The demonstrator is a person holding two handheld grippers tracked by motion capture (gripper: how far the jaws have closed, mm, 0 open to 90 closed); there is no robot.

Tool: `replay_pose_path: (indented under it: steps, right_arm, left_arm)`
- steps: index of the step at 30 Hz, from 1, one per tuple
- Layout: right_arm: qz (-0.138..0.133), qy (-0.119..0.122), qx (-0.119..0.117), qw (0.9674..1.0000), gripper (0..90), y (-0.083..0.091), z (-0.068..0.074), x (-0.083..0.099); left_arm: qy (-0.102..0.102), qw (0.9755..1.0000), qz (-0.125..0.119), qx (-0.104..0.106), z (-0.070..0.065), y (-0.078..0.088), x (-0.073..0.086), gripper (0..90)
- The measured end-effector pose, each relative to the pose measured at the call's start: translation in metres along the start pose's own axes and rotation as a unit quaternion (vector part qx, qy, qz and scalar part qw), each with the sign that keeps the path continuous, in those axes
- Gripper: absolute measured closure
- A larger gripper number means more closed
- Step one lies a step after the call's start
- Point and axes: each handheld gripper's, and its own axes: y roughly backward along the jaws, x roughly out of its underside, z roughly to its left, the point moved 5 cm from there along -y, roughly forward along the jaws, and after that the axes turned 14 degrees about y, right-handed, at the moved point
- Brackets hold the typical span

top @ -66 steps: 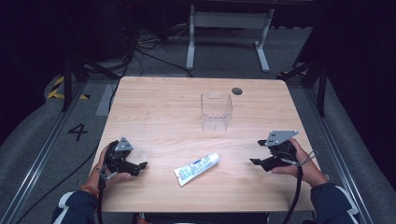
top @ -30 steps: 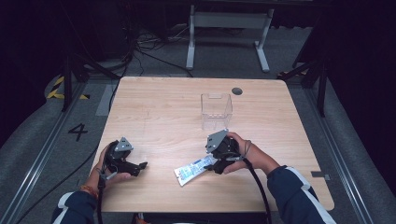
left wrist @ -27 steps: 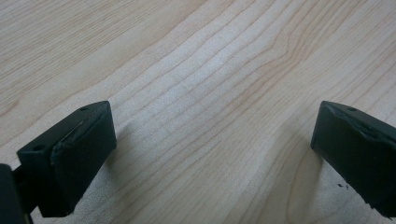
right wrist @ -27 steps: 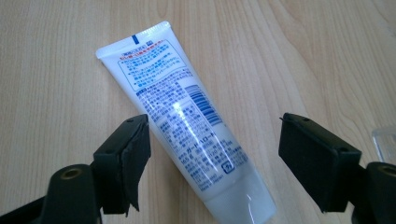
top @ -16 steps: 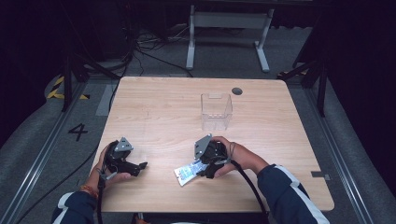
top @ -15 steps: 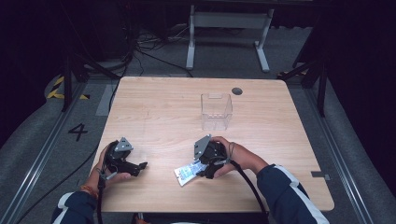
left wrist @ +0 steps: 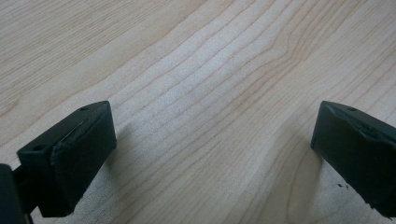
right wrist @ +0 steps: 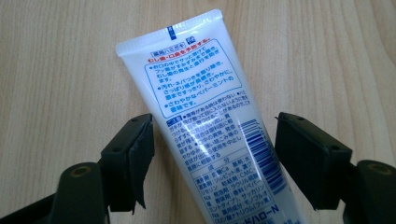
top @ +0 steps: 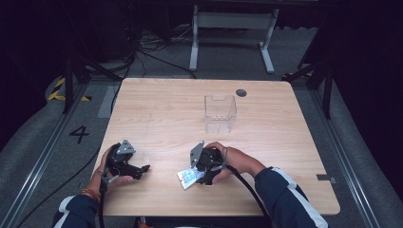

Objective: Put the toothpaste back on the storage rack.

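A white toothpaste tube (right wrist: pixel 210 116) with blue and red print lies flat on the wooden table (top: pixel 166 114), near its front edge (top: pixel 187 177). My right gripper (top: pixel 194 174) is lowered over it, and its jaws straddle the tube's lower half (right wrist: pixel 212 140). They have just been closing, with the tube between them and a thin gap left on each side. My left gripper (top: pixel 141 169) rests at the front left of the table. Its jaws are wide open over bare wood (left wrist: pixel 212 140).
A clear plastic box (top: pixel 220 113) stands upright behind the tube, toward the back middle of the table. A small dark hole (top: pixel 241 92) sits near the back edge. Beyond the table are a white metal frame and cables on the floor.
My right gripper has travelled from the right side of the table leftward and down onto the toothpaste tube. The left gripper has stayed where it was.
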Motion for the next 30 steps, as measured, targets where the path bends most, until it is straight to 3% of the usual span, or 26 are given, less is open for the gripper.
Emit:
replay_pose_path:
  steps: [2, 6, 10, 18, 24, 30]
  right_arm:
    - [0.016, 0.01, 0.002, 0.9998, 32.0, -0.003, 0.0, 0.0]
    - [0.024, 0.013, -0.004, 0.9996, 38.2, -0.004, -0.002, -0.002]
    - [0.032, 0.001, -0.021, 0.9992, 44.6, -0.003, -0.003, -0.003]
    - [0.044, 0.008, -0.02, 0.9988, 57.3, -0.001, -0.005, -0.004]
    - [0.021, 0.005, -0.012, 0.9997, 64.8, 0.004, -0.006, -0.002]
    - [0.007, -0.004, -0.002, 1.0, 66.7, 0.008, -0.003, 0.004]
  left_arm:
    - [0.002, 1.0, 0.0, 0.002, 0.0, 0.0, 0.0, 0.4]
    - [0.0, 1.0, 0.0, 0.0, 0.0, 0.0, 0.0, 0.4]
    - [0.002, 1.0, 0.0, 0.002, 0.0, 0.0, 0.0, 0.5]
    - [0.003, 1.0, 0.0, 0.001, 0.0, 0.0, 0.0, 0.5]
    - [0.005, 1.0, 0.0, 0.001, -0.001, 0.0, 0.001, 0.5]
    - [0.005, 1.0, 0.0, 0.001, -0.001, 0.0, 0.001, 0.5]
